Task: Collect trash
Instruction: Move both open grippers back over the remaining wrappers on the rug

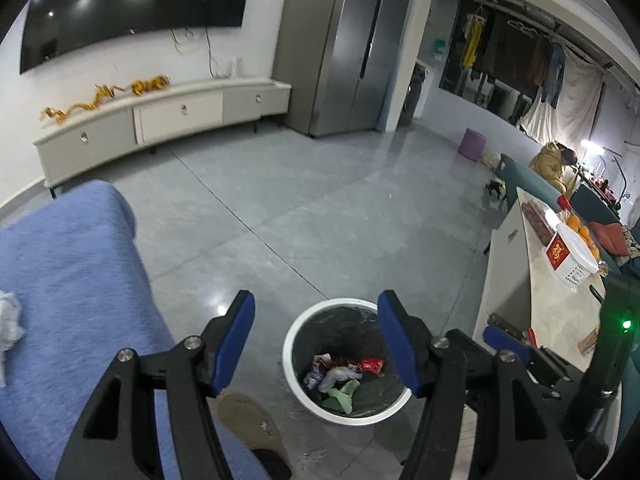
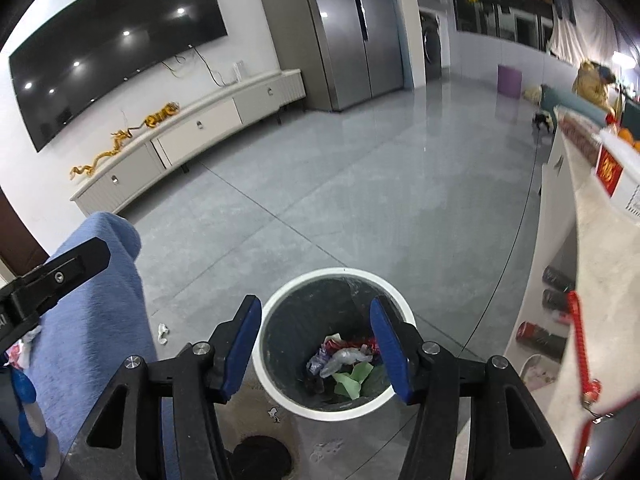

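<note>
Left wrist view shows your left gripper (image 1: 316, 338) hanging over the white trash bin (image 1: 294, 334) on the grey floor (image 1: 320, 200). Its blue fingers (image 1: 236, 344) are wide apart and hold nothing. Down in the bin lies the trash (image 1: 340, 376): crumpled wrappers in red, white, purple and green. A blue blanket (image 1: 72, 264) covers something soft on your left, and a crumpled white paper (image 1: 10, 320) sits on it at the edge of the view. On the far right you can see part of your other gripper beside the pale surface (image 1: 556, 304), which carries a white basket (image 1: 572, 252) with oranges behind it.

From the right wrist view, your right gripper (image 2: 316, 346) is also over the trash bin (image 2: 280, 300), with its blue fingers (image 2: 244, 344) spread wide and empty. The trash (image 2: 344, 360) shows between them at the bottom of the bin. A small white scrap (image 2: 162, 332) lies on the floor (image 2: 360, 184) between the blue blanket (image 2: 96, 292) and the bin. A red coiled cord (image 2: 578, 344) hangs by the pale surface (image 2: 600, 248) on the right. Far across the room are a big dark TV (image 2: 112, 48), a long white cabinet (image 2: 192, 132) and a silver fridge (image 2: 352, 28).
</note>
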`<state>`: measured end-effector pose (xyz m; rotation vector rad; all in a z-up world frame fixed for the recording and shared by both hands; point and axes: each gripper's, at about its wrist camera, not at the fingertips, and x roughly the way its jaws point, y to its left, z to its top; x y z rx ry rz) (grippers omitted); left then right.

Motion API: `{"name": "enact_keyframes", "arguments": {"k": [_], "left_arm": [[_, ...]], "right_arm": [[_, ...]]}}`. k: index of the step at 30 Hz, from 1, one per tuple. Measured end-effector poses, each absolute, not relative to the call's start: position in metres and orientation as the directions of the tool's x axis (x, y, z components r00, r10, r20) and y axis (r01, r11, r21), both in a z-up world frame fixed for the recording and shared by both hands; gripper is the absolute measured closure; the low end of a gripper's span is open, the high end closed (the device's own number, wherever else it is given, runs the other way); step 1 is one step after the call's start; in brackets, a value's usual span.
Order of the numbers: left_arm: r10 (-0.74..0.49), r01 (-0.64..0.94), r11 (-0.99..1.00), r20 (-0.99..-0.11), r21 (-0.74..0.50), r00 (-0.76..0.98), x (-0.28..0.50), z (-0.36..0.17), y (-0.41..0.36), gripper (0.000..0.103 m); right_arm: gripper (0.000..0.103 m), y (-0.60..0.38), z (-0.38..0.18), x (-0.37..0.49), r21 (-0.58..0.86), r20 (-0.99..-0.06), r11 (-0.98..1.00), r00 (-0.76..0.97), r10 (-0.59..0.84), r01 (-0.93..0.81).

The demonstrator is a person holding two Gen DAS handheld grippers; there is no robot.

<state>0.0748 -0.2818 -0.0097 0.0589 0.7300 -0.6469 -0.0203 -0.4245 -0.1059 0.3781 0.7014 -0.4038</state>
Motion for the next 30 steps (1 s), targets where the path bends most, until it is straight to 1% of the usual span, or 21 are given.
{"name": "enact_keyframes", "arguments": {"k": [3,6,13,18,29,30], "left_arm": [[-0.528,0.563,0.812,-0.607,-0.154,0.594,0.06,0.004,-0.261,0.04],[-0.521,0.555,0.821,-0.574,-0.134,0.632,0.044,0.018,-0.241,0.034],[-0.508,0.534,0.839,-0.499,-0.103,0.702,0.013,0.048,-0.187,0.033],[-0.474,0.49,0.867,-0.454,-0.091,0.755,-0.002,0.068,-0.146,0.033],[-0.394,0.396,0.915,-0.404,-0.082,0.826,-0.017,0.082,-0.07,0.031],[-0.387,0.388,0.918,-0.403,-0.083,0.829,-0.016,0.081,-0.063,0.027]], "right_arm": [[0.047,-0.408,-0.089,-0.032,0.184,-0.658,0.869,0.714,-0.238,0.46],[0.045,-0.395,-0.075,-0.041,0.168,-0.636,0.879,0.73,-0.25,0.447],[0.043,-0.364,-0.04,-0.06,0.148,-0.578,0.9,0.775,-0.257,0.409],[0.042,-0.341,-0.024,-0.066,0.12,-0.547,0.92,0.798,-0.252,0.372],[0.042,-0.285,-0.012,-0.054,0.077,-0.531,0.961,0.827,-0.185,0.265],[0.042,-0.279,-0.012,-0.05,0.076,-0.532,0.965,0.828,-0.175,0.252]]}}
